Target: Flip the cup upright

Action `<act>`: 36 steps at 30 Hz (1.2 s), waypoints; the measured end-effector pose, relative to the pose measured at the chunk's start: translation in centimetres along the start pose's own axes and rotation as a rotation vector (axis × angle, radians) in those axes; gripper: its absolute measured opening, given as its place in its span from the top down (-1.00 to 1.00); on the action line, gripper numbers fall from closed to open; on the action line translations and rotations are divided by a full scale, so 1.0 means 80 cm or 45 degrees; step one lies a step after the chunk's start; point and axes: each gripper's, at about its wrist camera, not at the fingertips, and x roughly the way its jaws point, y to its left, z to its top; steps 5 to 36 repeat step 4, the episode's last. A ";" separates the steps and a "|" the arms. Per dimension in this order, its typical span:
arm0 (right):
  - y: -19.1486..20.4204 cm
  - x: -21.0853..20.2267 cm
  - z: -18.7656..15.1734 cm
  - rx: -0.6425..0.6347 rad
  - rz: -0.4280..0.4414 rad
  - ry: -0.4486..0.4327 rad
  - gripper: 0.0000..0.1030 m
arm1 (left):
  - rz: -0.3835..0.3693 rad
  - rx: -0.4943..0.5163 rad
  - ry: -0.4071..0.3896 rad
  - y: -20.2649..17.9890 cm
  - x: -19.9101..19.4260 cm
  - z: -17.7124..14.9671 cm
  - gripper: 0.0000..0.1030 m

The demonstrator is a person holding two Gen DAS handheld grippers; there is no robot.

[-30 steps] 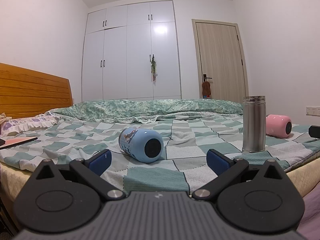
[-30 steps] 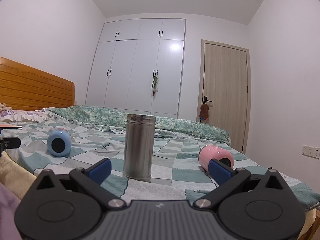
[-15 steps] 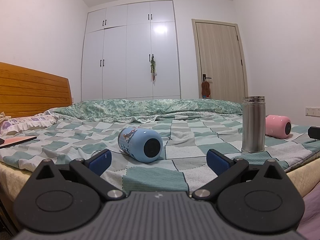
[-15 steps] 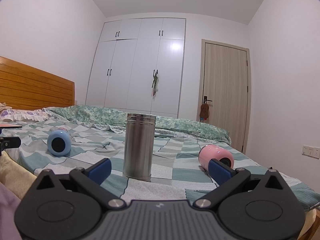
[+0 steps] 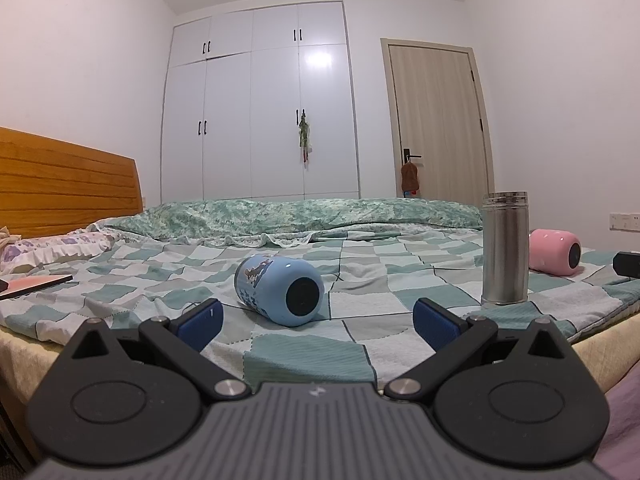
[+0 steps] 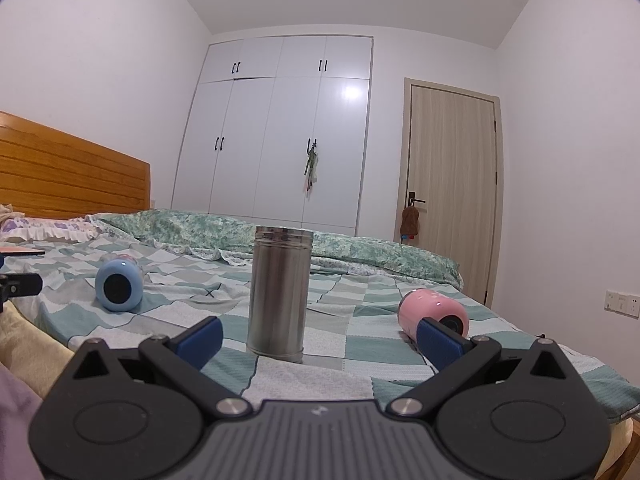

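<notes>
No text, number or brand is readable anywhere. The blue cup point(image 5: 279, 289) carries a printed picture, but no letters are legible on it.

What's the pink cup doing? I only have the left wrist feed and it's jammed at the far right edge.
Observer: The pink cup lies on its side on the bed, base end facing the camera, partly behind one finger of the right gripper.
Operator: Right gripper open?
Observer: Yes, jaws spread wide, nothing between them; the steel flask stands upright just beyond the gap.
Operator: Anything beyond the pink cup I can't see?
Observer: A white wall socket, low on the right-hand wall past the bed's edge.
</notes>
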 end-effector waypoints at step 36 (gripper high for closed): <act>-0.001 0.000 0.000 -0.001 0.002 0.000 -1.00 | -0.003 -0.002 -0.007 0.001 -0.001 0.000 -1.00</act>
